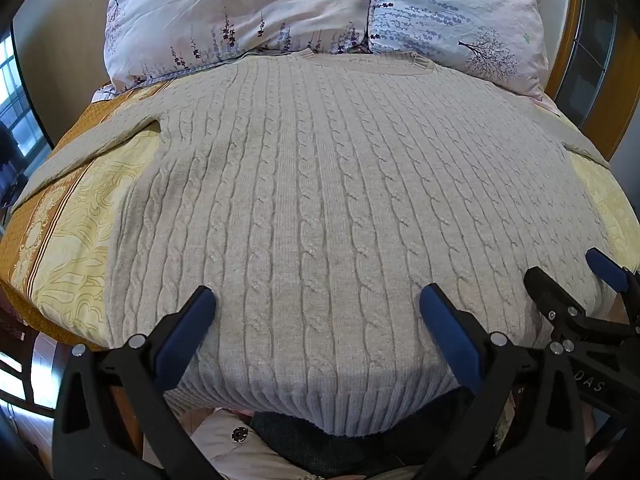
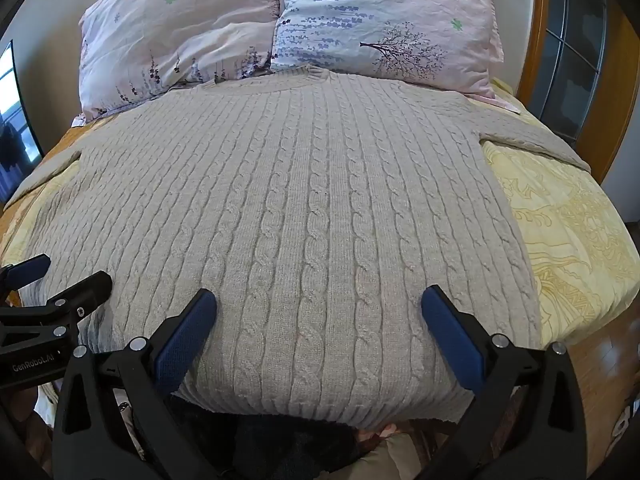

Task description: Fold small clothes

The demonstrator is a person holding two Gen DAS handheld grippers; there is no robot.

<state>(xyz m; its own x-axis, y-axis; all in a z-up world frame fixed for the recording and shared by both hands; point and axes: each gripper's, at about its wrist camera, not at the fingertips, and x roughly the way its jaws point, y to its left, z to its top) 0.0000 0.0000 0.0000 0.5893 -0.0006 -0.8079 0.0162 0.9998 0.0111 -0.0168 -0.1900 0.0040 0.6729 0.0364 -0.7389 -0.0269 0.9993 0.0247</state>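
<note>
A beige cable-knit sweater (image 1: 320, 184) lies spread flat on the bed, collar toward the pillows, both sleeves stretched out sideways. Its ribbed hem hangs a little over the near bed edge. My left gripper (image 1: 318, 300) hovers open above the hem, nothing between its blue pads. In the right wrist view the same sweater (image 2: 304, 208) fills the middle, and my right gripper (image 2: 319, 300) stands open over its hem. The right gripper (image 1: 568, 280) also shows at the right edge of the left wrist view, and the left gripper (image 2: 60, 276) at the left edge of the right wrist view.
Two floral pillows (image 1: 248, 16) (image 2: 384, 20) lie at the head of the bed. A yellow patterned bedsheet (image 2: 560, 232) with an orange border (image 1: 44, 208) shows on both sides. A wooden headboard frame (image 2: 532, 40) curves at the right. Dark clothing (image 1: 320, 444) lies below the near edge.
</note>
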